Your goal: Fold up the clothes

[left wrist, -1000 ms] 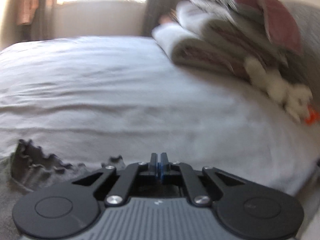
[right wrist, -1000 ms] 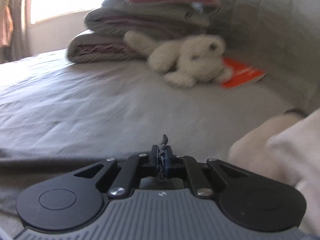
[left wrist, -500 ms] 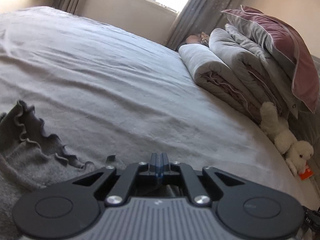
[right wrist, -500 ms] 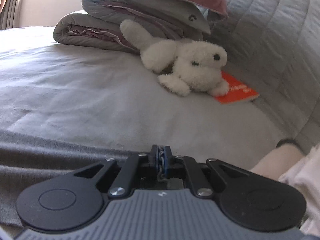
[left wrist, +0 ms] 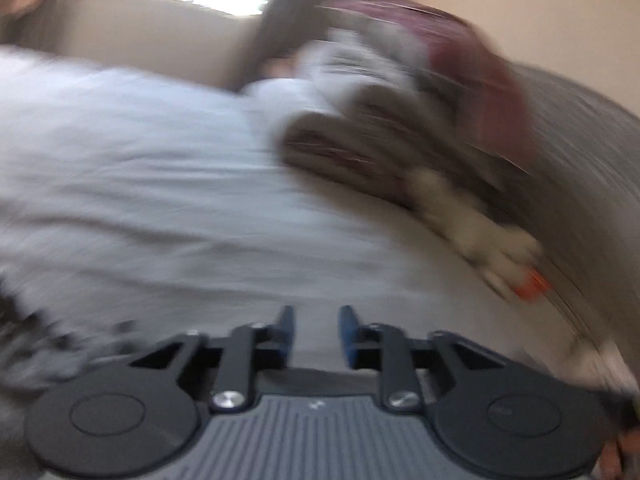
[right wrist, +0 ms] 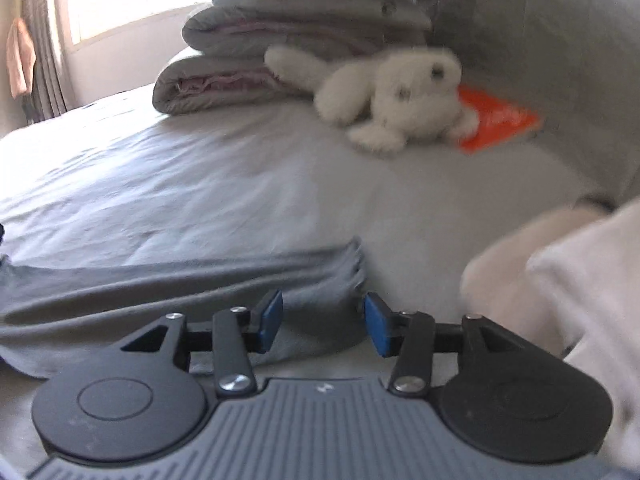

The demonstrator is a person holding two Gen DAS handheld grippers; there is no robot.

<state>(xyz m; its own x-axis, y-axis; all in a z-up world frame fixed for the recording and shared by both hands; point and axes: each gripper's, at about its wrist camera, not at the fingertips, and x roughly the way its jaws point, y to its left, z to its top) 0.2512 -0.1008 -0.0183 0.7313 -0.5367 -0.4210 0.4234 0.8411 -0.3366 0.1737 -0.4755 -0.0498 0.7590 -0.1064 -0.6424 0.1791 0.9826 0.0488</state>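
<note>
A grey garment lies flat on the bed sheet, its ruffled edge just ahead of my right gripper. That gripper's jaws are opening, with the cloth lying under and between the blue pads but not pinched. In the blurred left wrist view my left gripper is also opening, with only pale sheet visible between its pads. A dark ruffled part of the garment shows at the lower left of that view.
Folded grey and pink quilts are stacked at the head of the bed, with a white plush toy and an orange booklet beside them. A person's pale sleeve is at the right. A window is behind.
Both grippers were shut, the right one pinching grey cloth. Now both sets of jaws stand apart and the cloth lies released on the bed. The left view has swung and blurred.
</note>
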